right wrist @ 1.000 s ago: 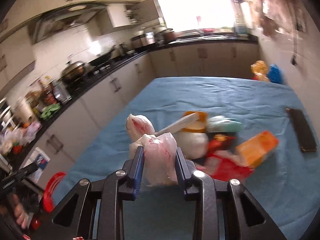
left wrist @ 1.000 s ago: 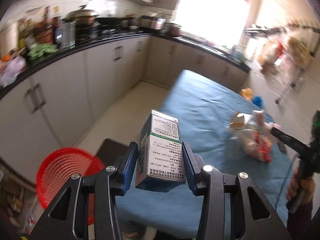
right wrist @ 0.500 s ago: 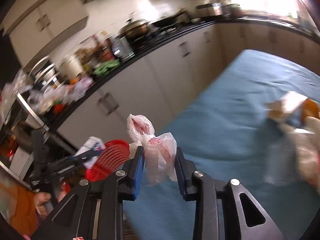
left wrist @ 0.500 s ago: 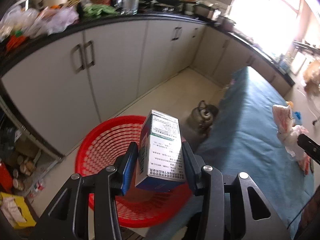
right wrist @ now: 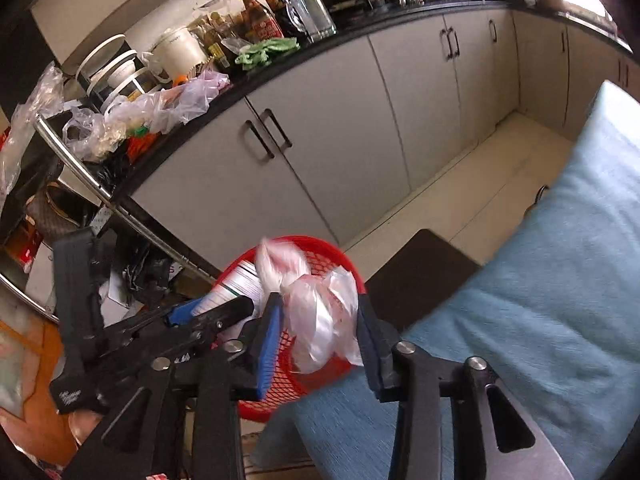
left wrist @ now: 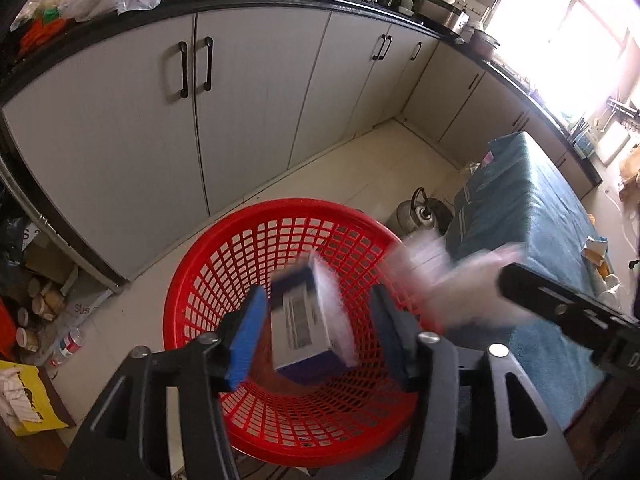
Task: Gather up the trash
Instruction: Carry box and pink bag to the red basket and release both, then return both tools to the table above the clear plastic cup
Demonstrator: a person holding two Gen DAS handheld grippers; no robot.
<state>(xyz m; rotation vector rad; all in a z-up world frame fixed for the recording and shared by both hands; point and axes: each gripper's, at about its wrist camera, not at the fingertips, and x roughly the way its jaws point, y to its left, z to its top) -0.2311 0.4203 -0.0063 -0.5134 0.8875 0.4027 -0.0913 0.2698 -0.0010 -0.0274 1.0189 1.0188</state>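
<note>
A red mesh basket (left wrist: 240,264) stands on the floor beside the blue-covered table (left wrist: 520,200). My left gripper (left wrist: 318,336) is open right above it. A blurred carton (left wrist: 306,320) is loose between the fingers, over the basket. My right gripper (right wrist: 318,340) is open at the basket's edge (right wrist: 320,250). A crumpled white plastic bag (right wrist: 320,316) sits loose between its fingers, blurred; it also shows in the left wrist view (left wrist: 452,284). The left gripper (right wrist: 192,312) shows in the right wrist view, with the carton (right wrist: 236,286) over the basket.
Grey cabinets (left wrist: 240,92) under a cluttered black counter (right wrist: 200,92) run along the left. A metal kettle (left wrist: 420,212) stands on the floor by the table. A dark mat (right wrist: 420,272) lies by the basket. More trash (left wrist: 596,252) lies on the table's far end.
Both grippers moved from the table to over the red basket. Both have opened: the carton and the plastic bag are now loose and blurred between the fingers.
</note>
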